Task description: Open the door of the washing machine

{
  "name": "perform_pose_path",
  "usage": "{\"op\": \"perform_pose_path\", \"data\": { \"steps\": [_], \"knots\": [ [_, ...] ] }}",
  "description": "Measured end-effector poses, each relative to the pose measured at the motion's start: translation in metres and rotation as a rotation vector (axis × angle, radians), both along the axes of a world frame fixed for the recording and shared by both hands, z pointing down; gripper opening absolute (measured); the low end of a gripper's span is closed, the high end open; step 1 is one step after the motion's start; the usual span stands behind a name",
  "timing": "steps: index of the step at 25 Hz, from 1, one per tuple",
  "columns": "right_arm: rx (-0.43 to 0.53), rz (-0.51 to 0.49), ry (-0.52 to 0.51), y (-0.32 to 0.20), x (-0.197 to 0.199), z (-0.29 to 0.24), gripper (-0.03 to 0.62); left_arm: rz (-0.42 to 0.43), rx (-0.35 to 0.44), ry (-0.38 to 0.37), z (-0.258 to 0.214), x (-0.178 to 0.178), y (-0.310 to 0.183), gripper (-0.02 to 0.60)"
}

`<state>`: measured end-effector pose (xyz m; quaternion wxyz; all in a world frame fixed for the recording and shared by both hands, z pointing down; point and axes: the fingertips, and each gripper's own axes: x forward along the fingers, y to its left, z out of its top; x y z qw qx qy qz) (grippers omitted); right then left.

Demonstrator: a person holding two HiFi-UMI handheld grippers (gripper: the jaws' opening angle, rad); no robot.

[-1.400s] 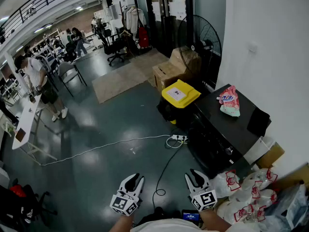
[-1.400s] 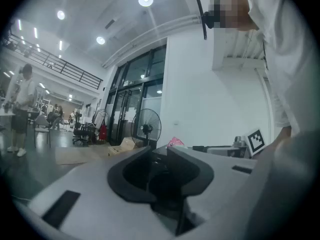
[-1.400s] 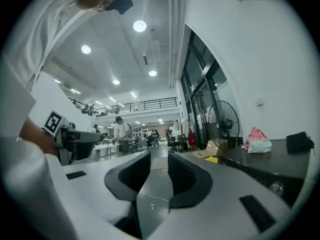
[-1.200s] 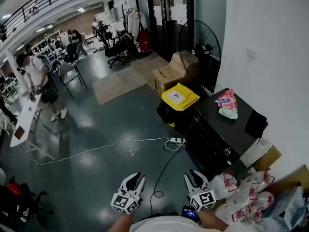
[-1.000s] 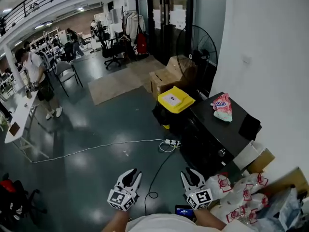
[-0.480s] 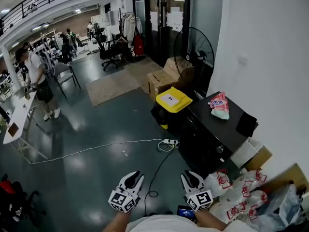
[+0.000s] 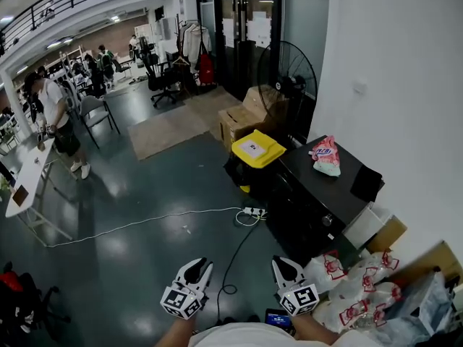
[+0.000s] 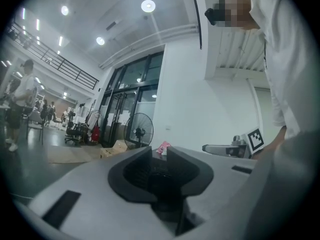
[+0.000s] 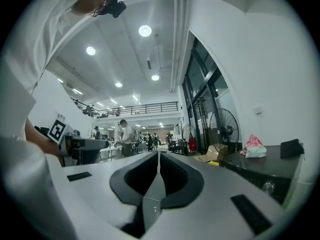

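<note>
Washing machine (image 7: 334,188): a dark unit standing against the white wall (image 7: 391,71) at the right of the head view. Its front faces the open floor (image 7: 145,194). The front is too dark to make out the outline of the door. 1 pink pouch (image 7: 325,155) and 1 black item (image 7: 367,182) lie on its top.

Left tongs (image 7: 198,265): held low in the head view, well apart from the machine. In the left gripper view the jaws stand a little apart, with nothing between them.

Right tongs (image 7: 285,264): held level beside the left, nearer the machine but not touching it. In the right gripper view the jaws meet along a thin line and hold nothing.

Surroundings: 1 yellow-lidded bin (image 7: 253,148) stands just beside the machine, with cardboard boxes (image 7: 242,118) and 1 standing fan (image 7: 287,67) beyond it. A power strip (image 7: 252,211) with a white cable lies on the floor in front. Printed plastic bags (image 7: 354,289) are heaped near the right tongs. 1 person (image 7: 51,107) stands by a tabletop (image 7: 29,186) at far left.
</note>
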<state>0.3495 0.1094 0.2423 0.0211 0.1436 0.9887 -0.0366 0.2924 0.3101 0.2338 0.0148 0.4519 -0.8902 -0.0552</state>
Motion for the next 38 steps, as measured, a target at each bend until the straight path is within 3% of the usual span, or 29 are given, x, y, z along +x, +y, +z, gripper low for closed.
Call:
{"op": "perform_pose_path", "data": {
  "steps": [11, 30, 34, 38],
  "knots": [
    [-0.036, 0.018, 0.001, -0.025, -0.001, 0.001, 0.040, 0.030, 0.002, -0.026, -0.013, -0.006, -0.026, 0.083],
    [-0.067, 0.030, 0.041, -0.082, -0.012, 0.033, 0.040, 0.019, -0.017, 0.021, 0.014, -0.019, -0.070, 0.083],
    [-0.068, 0.029, 0.085, -0.091, -0.022, 0.047, 0.040, 0.004, -0.015, 0.056, 0.028, -0.033, -0.070, 0.083],
    [-0.047, 0.026, 0.089, -0.104, -0.057, 0.047, 0.040, -0.011, 0.001, 0.081, 0.039, -0.069, -0.078, 0.083]
  ]
}}
